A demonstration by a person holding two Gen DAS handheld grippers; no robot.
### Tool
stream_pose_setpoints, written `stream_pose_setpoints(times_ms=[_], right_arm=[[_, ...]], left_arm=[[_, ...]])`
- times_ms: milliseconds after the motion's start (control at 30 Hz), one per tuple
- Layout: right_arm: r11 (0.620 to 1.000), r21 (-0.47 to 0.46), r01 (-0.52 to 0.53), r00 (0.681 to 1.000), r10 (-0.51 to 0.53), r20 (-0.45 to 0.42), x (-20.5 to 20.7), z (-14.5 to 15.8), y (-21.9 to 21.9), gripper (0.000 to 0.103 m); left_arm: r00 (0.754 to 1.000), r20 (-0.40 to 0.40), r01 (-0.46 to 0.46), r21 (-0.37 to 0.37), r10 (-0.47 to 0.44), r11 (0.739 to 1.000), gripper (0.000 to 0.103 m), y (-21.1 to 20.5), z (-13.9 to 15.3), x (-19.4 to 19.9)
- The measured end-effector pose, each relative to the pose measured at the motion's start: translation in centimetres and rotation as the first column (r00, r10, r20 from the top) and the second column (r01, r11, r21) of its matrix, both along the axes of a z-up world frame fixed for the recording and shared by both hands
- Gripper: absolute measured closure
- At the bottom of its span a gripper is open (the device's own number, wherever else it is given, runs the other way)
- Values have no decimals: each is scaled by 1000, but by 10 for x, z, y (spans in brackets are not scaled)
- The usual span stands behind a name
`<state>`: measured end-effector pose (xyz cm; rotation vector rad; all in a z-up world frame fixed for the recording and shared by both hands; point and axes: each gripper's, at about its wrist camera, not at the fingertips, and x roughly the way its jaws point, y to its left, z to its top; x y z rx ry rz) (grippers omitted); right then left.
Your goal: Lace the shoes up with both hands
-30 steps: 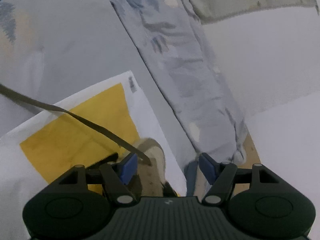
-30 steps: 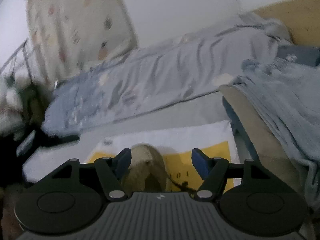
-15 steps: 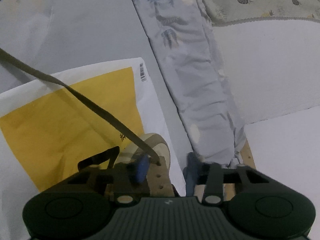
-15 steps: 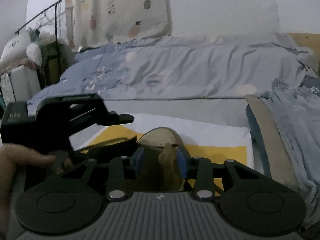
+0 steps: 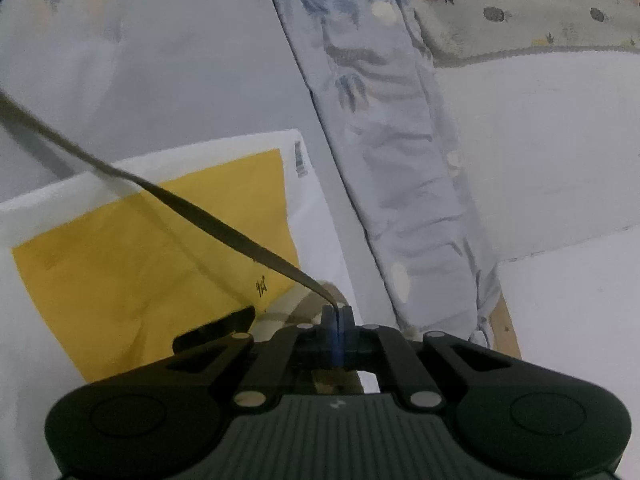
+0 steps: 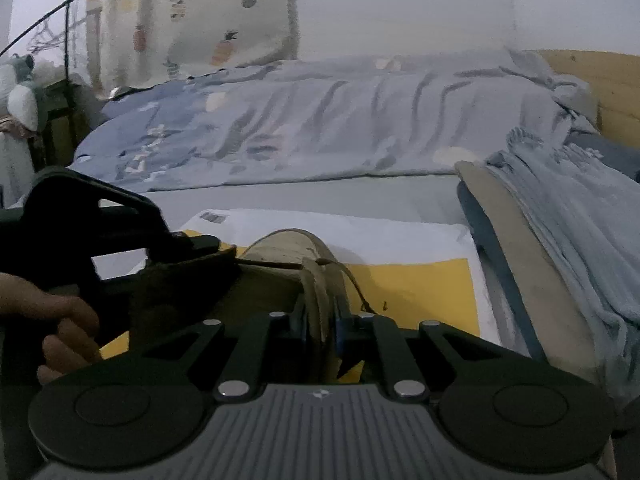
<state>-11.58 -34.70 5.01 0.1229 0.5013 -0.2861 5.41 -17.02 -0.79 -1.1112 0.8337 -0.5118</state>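
A beige shoe (image 6: 280, 252) stands on a yellow and white bag (image 6: 412, 292) laid on the bed. My right gripper (image 6: 321, 320) sits over the shoe's rear, its jaws closing, with the blue pads pressing a beige flap of the upper between them. My left gripper (image 5: 338, 312) is shut on a flat olive lace (image 5: 200, 216) right above the shoe's toe (image 5: 292, 312). The lace runs taut up and to the left out of the left wrist view. In the right wrist view the left gripper (image 6: 218, 250) reaches in from the left, held by a hand (image 6: 68, 320).
A crumpled blue duvet (image 6: 320, 128) covers the bed behind the bag. A folded blue blanket (image 6: 580, 240) and a beige cushion (image 6: 520, 260) lie to the right. A patterned curtain (image 6: 200, 20) hangs at the back left, and a wooden headboard (image 6: 600, 80) stands at the right.
Both grippers went from wide open to shut: the left one on the lace, the right one on the shoe's flap. The left gripper came into the right wrist view.
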Motion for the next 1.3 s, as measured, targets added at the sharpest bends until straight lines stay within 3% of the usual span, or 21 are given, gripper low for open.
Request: stream_pose_setpoints(times_ms=[367, 633, 700, 767, 800, 900, 933, 1000, 1067, 1200, 1300], right_arm=[[999, 11, 45, 999, -45, -31, 8, -7, -5, 94], [999, 16, 47, 998, -46, -34, 9, -7, -5, 93], [999, 32, 43, 999, -42, -32, 8, -6, -7, 93], [997, 65, 40, 999, -38, -26, 6, -5, -10, 92], [996, 80, 36, 999, -35, -21, 5, -4, -12, 92], [994, 105, 9, 1000, -11, 15, -2, 2, -14, 90], [994, 108, 1, 1000, -4, 25, -4, 4, -14, 90], [994, 109, -15, 999, 10, 45, -10, 9, -13, 88], [995, 99, -29, 997, 22, 75, -18, 14, -13, 77], [995, 90, -31, 985, 15, 171, -44, 30, -21, 72], [996, 95, -4, 966, -21, 257, -67, 46, -35, 71]], left_arm=[[999, 2, -53, 1, 53, 999, 103, 17, 3, 1], [999, -30, -41, 5, 41, 999, 103, 22, 0, 3], [999, -30, -31, 45, 33, 999, 101, 22, 2, 5], [1000, -3, -24, 84, 25, 996, 96, 21, 8, 4], [1000, 11, -21, 101, 20, 995, 87, 20, 11, 3], [997, 72, 0, 84, -6, 996, 42, 20, 22, 0], [996, 92, -2, 89, -6, 996, 34, 20, 25, -1], [991, 135, -14, 126, -3, 992, 30, 18, 35, -5], [987, 162, -33, 182, 3, 983, 28, 17, 44, -10], [971, 238, -57, 226, 2, 972, 28, 12, 62, -24], [937, 350, -88, 253, -6, 964, 21, 5, 80, -44]])
